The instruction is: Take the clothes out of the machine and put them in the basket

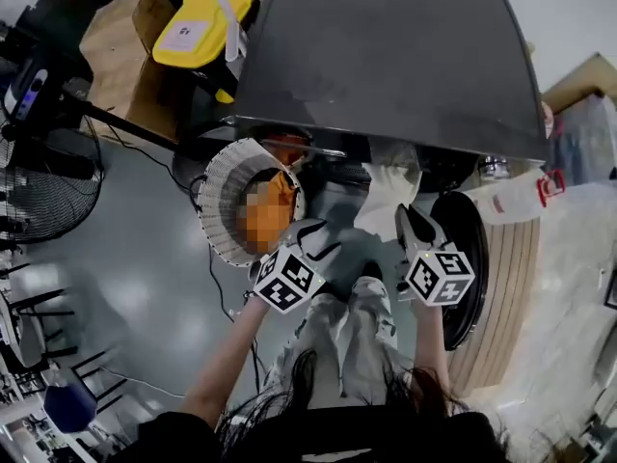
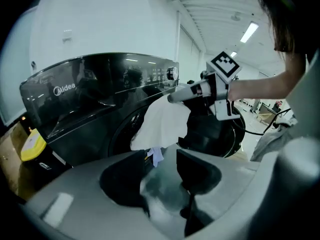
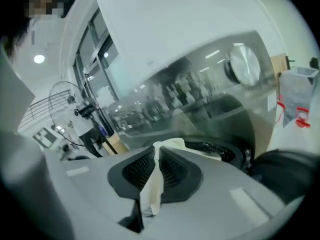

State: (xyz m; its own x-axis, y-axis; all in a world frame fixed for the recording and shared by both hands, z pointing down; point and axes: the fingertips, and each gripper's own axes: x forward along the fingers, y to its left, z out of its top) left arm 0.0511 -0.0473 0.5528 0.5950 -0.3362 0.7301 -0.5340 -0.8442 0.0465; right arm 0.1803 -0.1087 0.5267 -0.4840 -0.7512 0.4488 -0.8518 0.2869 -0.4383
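Note:
The black front-loading machine fills the top of the head view, its round door swung open at the right. A white garment hangs out of the drum mouth. My right gripper is shut on a fold of that white garment; in the left gripper view the same cloth hangs from it in front of the drum. My left gripper is open and holds nothing, between the machine and the basket. The white ribbed basket stands on the floor to the left, with an orange garment inside.
A cardboard box with a yellow container sits left of the machine. A floor fan and cables lie further left. A wooden slatted panel and plastic-wrapped goods stand close at the right.

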